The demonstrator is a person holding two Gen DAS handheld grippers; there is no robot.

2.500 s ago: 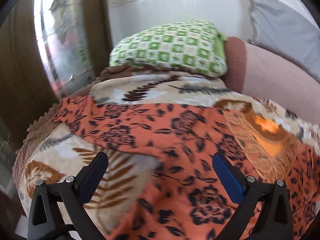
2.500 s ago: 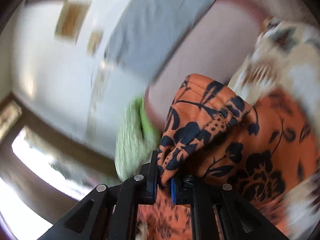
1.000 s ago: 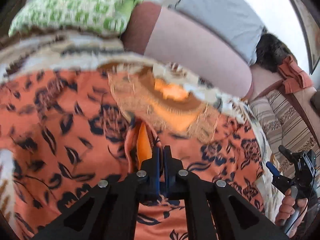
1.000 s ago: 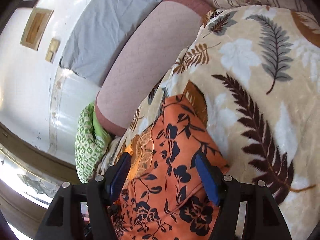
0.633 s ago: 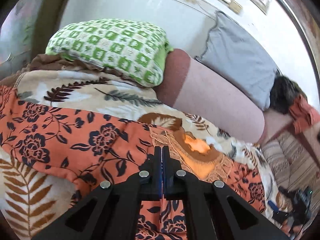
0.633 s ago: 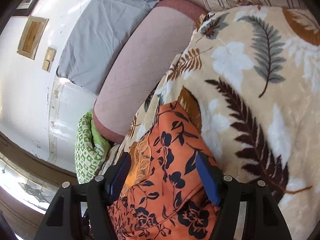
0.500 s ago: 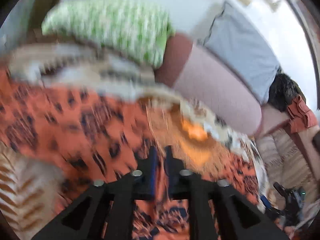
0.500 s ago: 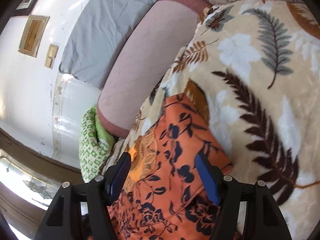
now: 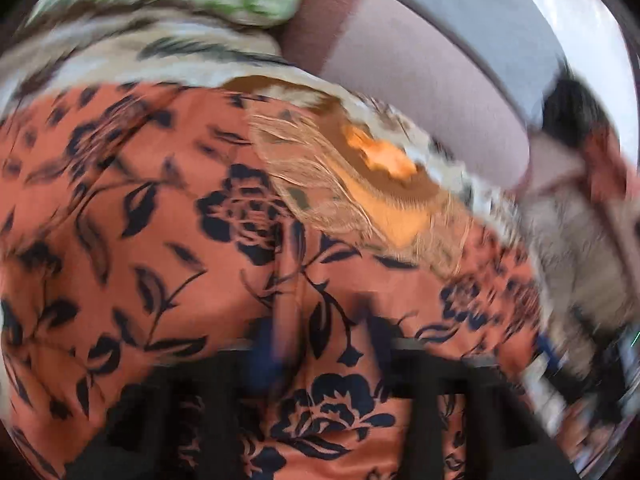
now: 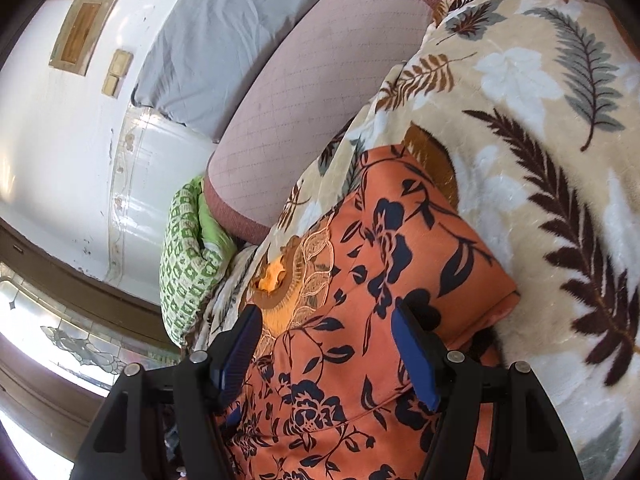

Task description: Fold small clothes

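The orange flowery top (image 10: 384, 280) lies spread on the leaf blanket (image 10: 540, 128) on the bed, near the pink bolster (image 10: 312, 92). Your left gripper (image 9: 316, 344) is right over the cloth and its fingers are closing, but the picture is too blurry to tell if they pinch it. Your right gripper (image 10: 324, 344) stands wide open above the top, holding nothing.

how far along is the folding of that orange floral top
Partly done: the orange floral top lies on the leaf-print blanket with one side already turned over into a straight folded edge. In hand: the left claw is closing over the blurred cloth; the right claw hovers open. Further folds are left.
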